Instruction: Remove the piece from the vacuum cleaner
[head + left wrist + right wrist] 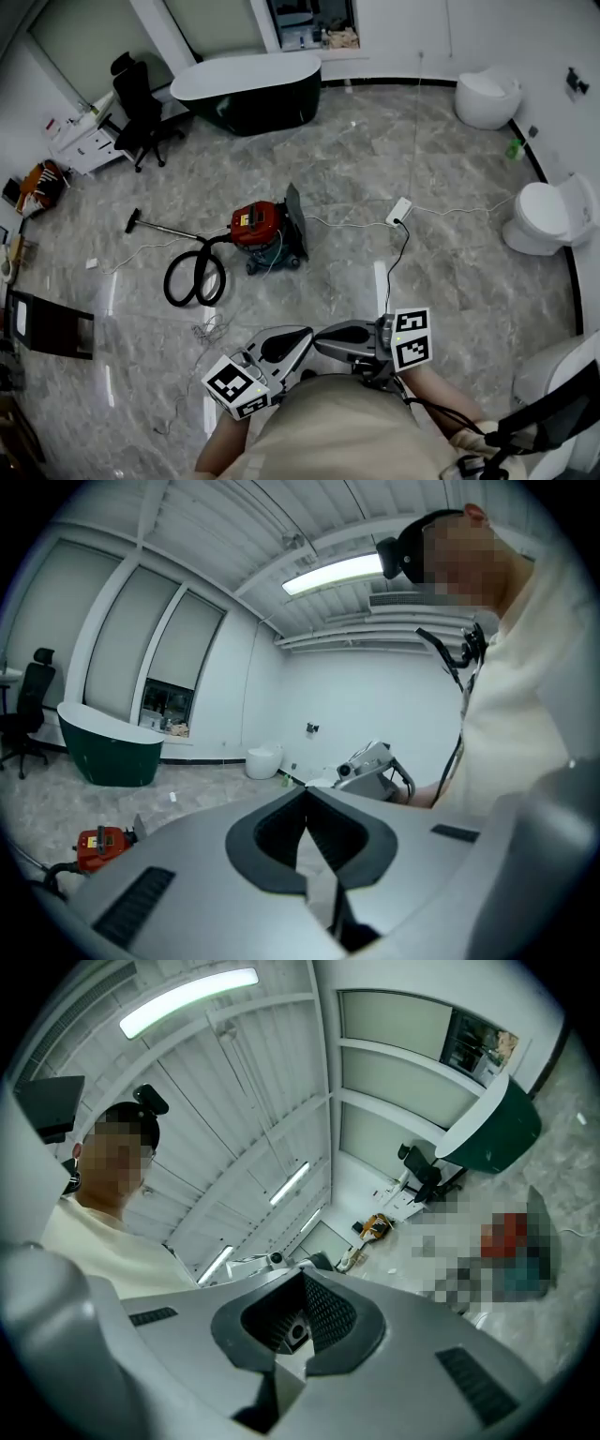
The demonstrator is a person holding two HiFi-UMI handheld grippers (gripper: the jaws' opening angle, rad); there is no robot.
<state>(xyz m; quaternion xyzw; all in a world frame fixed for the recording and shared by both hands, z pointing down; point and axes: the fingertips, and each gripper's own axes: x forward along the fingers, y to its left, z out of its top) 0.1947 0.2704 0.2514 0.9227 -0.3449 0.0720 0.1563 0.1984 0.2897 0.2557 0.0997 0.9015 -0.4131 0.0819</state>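
The red vacuum cleaner [257, 225] stands on the marble floor in the middle of the head view. Its black hose [192, 278] loops to the left and ends in a wand [155, 226]. Both grippers are held close to the person's chest, far from the vacuum, with their tips pointing at each other. My left gripper [306, 335] is shut and holds nothing; its jaws meet in the left gripper view [305, 797], where the vacuum cleaner [101, 846] shows small at the lower left. My right gripper [321, 341] is also shut and empty, its jaws closed together [302, 1277].
A dark green bathtub [248, 89] and a black office chair [141, 112] stand at the back. Two toilets [487, 94] [548, 216] line the right wall. A white power strip [398, 211] with cables lies right of the vacuum. A dark stool [52, 323] sits at left.
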